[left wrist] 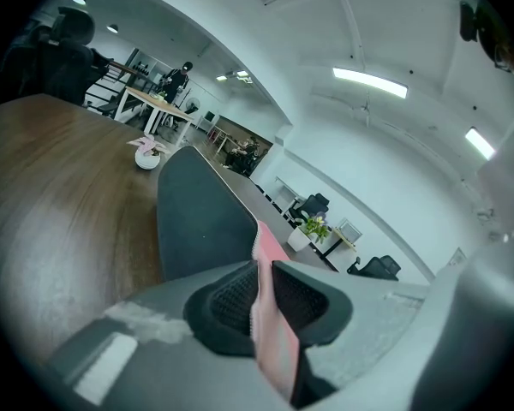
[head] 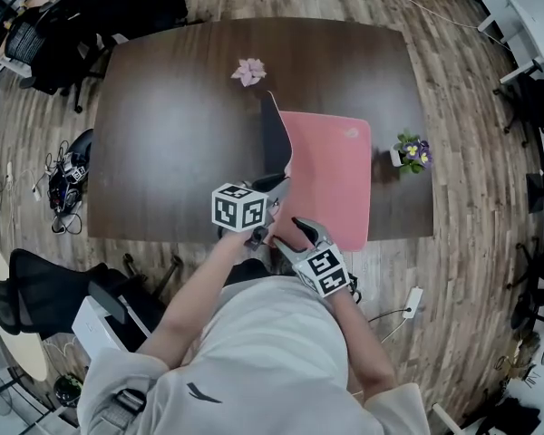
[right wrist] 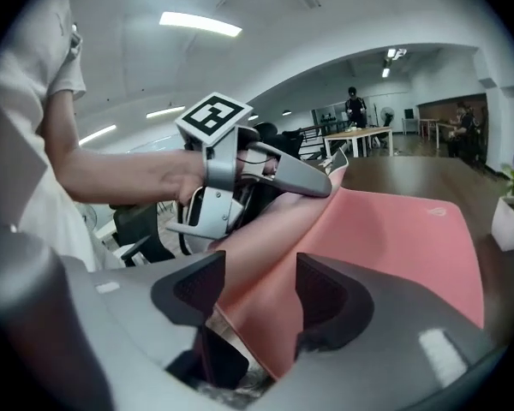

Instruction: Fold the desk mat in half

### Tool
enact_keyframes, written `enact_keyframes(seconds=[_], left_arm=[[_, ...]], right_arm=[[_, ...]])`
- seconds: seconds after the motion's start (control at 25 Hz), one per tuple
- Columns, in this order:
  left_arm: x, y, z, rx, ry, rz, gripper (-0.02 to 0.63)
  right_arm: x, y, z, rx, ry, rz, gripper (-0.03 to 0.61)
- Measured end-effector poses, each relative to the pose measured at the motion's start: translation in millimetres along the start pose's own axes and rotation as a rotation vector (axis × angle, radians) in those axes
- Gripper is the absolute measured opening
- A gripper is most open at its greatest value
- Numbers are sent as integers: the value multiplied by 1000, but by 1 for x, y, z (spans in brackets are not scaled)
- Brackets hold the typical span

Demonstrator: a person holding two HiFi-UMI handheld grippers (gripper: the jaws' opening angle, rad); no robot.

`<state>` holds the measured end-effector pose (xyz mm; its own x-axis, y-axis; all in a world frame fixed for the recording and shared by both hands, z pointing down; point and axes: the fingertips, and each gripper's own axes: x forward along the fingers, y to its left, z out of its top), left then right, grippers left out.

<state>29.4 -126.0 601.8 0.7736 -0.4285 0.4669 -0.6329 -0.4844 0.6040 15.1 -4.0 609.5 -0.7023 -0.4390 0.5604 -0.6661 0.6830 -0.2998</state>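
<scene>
The desk mat (head: 331, 175), pink on top and dark underneath, lies on the right half of the brown table (head: 181, 134). Its left edge is lifted, so the dark underside (head: 274, 139) stands up. My left gripper (head: 276, 187) is shut on the mat's near left corner; in the left gripper view the pink edge (left wrist: 270, 332) is pinched between the pads (left wrist: 231, 302). My right gripper (head: 296, 232) hovers at the near edge, jaws open. In the right gripper view the mat (right wrist: 394, 229) passes between the spread pads (right wrist: 330, 298) without being pressed, and the left gripper (right wrist: 321, 178) shows just beyond.
A pink flower ornament (head: 248, 71) sits on the table behind the mat. A small white pot with purple flowers (head: 412, 150) stands just right of the mat. Office chairs (head: 36, 43) and cables (head: 63, 184) are on the floor to the left.
</scene>
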Motion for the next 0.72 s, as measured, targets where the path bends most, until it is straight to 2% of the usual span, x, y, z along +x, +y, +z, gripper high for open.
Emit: enact_keyframes(seconds=[0.08,0.2,0.28,0.44,0.6,0.72], left_arm=[[0,1,0,23,14,6,60],[-2,7,0,54,31,19,61],[-5,11,3,22,18,4,61],[-10,16,5,-53,-12,-37,63],[-9,13,2,-46,-15,-73,63],[-10,13,1,-71,-27,-112,63]], right_arm=[[13,-3,3,57,7,20,285],[24,-4,6,60,17,60,332],[23,-1,15,73,-20,106,327],[21,-8,40,214,-143,149,330],[36,-15,34,226,-102,157,321],[43,-14,32,265,-95,186,298]])
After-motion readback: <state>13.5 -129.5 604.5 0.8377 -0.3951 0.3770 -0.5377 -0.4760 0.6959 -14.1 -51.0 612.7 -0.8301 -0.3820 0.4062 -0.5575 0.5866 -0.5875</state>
